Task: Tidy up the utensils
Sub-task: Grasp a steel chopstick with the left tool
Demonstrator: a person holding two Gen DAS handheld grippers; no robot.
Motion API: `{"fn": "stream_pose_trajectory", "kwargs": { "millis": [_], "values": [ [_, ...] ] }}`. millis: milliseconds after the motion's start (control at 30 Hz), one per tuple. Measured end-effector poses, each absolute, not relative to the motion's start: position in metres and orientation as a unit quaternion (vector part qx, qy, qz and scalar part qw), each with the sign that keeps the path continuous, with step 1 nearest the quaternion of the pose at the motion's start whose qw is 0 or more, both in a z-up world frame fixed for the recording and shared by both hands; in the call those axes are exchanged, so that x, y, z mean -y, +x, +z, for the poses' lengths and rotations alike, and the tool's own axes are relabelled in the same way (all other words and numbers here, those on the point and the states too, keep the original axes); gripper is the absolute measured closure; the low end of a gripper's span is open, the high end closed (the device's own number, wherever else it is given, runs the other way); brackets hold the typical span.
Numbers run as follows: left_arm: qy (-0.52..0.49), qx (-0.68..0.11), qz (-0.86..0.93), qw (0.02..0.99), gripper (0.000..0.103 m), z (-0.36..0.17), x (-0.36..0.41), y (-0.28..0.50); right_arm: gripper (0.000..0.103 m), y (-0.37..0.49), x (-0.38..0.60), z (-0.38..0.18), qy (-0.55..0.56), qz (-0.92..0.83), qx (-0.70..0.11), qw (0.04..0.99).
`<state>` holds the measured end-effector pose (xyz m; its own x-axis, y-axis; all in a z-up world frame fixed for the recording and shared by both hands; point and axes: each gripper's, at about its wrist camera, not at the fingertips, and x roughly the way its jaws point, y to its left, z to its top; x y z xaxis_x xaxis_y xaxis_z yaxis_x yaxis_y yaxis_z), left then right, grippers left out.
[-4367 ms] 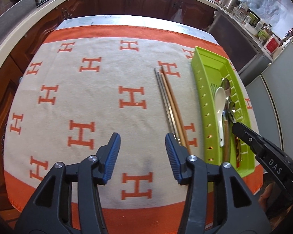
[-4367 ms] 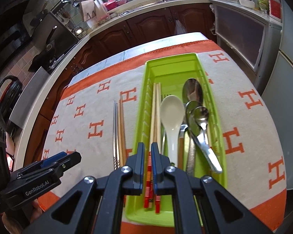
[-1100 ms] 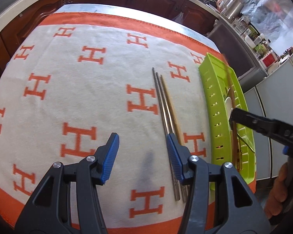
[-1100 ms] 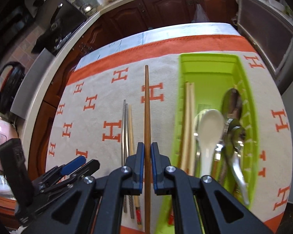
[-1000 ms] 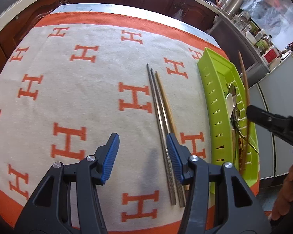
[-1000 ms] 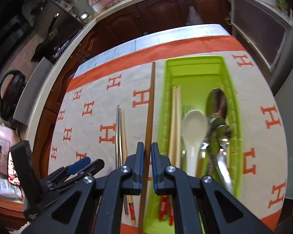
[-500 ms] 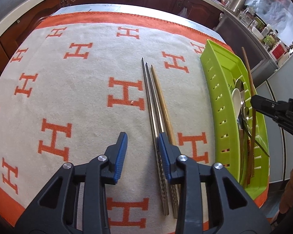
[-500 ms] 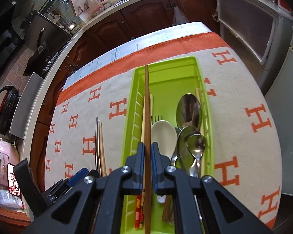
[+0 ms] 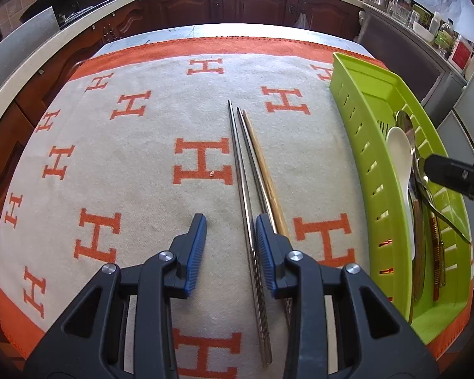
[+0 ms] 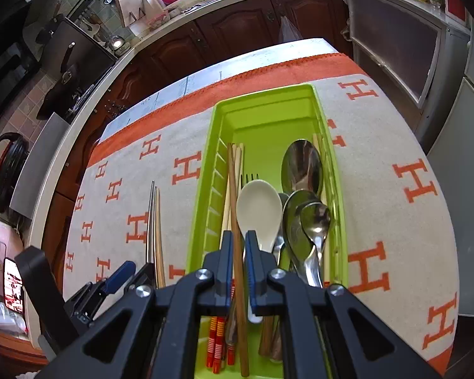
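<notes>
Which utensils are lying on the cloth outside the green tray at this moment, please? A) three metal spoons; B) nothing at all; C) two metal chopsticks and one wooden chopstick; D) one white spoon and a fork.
C: two metal chopsticks and one wooden chopstick lie side by side on the cloth, left of the green tray, which holds the spoons.

Towel-covered table [image 9: 180, 31] bears chopsticks [image 9: 246, 170] and green tray [image 9: 360, 132].
</notes>
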<state>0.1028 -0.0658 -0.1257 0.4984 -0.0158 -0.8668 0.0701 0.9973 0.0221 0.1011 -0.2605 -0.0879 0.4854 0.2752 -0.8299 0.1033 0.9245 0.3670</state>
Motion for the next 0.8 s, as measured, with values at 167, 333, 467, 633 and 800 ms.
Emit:
{"fn": "stream_pose_trajectory", "kwargs": {
  "millis": [167,333,467,633,800],
  "values": [
    [0.022,-0.497,-0.021,0.867,0.099,-0.126,0.060,0.105,0.095,0.094,0.248,-0.089,0.174,0.062,-0.504,0.844],
    [0.008,-0.501,-0.026,0.865,0.099,-0.125,0.053,0.103,0.095,0.089,0.235,-0.089,0.159,0.070,-0.502,0.848],
    [-0.004,-0.507,-0.029,0.861,0.100,-0.122,0.046,0.100,0.095,0.085,0.227,-0.089,0.155,0.076,-0.501,0.848],
    [-0.021,-0.508,-0.029,0.861,0.100,-0.113,0.032,0.095,0.095,0.082,0.221,-0.085,0.151,0.082,-0.496,0.851],
    [-0.035,-0.498,-0.037,0.865,0.100,-0.091,0.025,0.090,0.095,0.081,0.217,-0.082,0.151,0.081,-0.489,0.855]
  ]
}}
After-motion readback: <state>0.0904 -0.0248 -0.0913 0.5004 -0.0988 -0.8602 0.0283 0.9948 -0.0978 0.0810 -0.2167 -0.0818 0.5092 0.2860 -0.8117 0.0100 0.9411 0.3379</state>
